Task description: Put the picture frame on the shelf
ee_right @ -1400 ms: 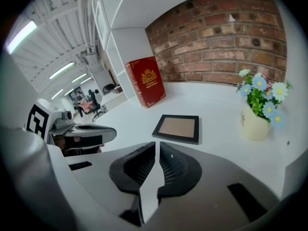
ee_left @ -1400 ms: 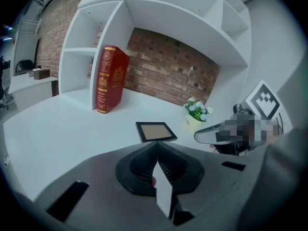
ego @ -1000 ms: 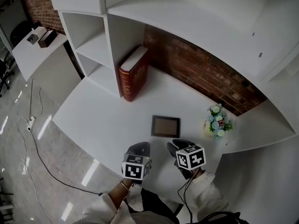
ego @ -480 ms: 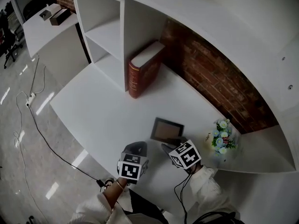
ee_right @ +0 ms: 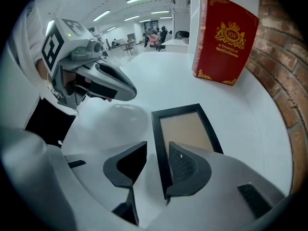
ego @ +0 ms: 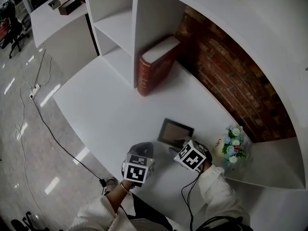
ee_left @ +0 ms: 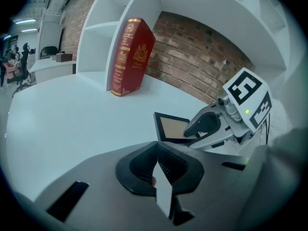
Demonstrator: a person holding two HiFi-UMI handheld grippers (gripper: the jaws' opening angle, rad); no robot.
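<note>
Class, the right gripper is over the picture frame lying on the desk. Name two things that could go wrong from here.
1. The frame lies flat, and the right gripper, whose jaws have just been opening, straddles only its thin edge: the grip may slip or push it along the desk.
2. The flowers stand close by: a swing on lifting could knock them over.
</note>
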